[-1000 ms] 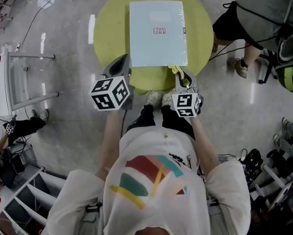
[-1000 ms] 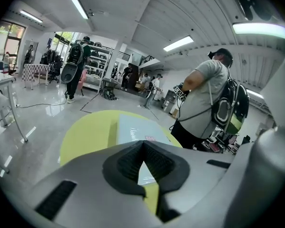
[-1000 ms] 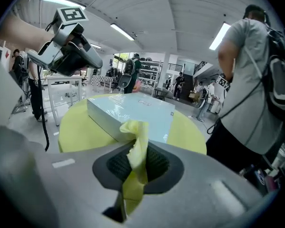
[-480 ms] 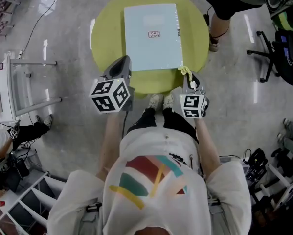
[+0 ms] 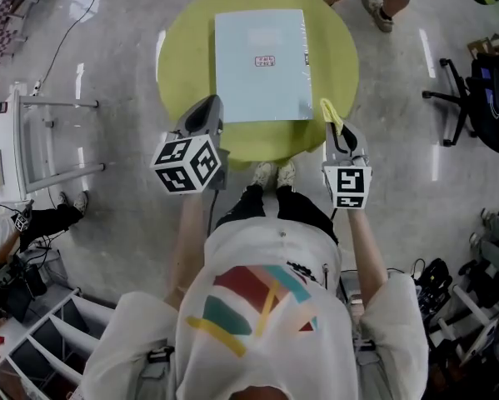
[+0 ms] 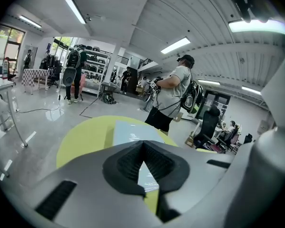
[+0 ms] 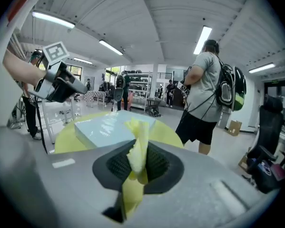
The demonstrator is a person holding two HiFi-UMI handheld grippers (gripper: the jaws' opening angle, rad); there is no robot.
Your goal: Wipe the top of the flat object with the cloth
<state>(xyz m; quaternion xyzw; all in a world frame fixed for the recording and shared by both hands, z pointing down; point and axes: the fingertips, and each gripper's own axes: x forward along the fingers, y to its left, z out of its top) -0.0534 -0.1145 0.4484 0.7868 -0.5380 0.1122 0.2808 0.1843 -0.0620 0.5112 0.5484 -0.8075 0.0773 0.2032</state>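
In the middle of the round yellow-green table (image 5: pixel 182 48), the flat pale-blue rectangular box (image 5: pixel 261 65). Over the table's near-left edge, just beside the box's near-left corner, the left gripper (image 5: pixel 207 100); over the near-right edge, the right gripper (image 5: pixel 339 132), with the thin yellow cloth (image 5: pixel 331 113) between its jaws, just right of the box's near-right corner. Well left on the floor, a white metal frame (image 5: pixel 32 140)

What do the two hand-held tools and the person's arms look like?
The left gripper and the right gripper are both smooth grey wedge-shaped shells with black ribbed pads inside. Each carries a white cube printed with black square markers. The person wears a white T-shirt with short sleeves and coloured stripes.
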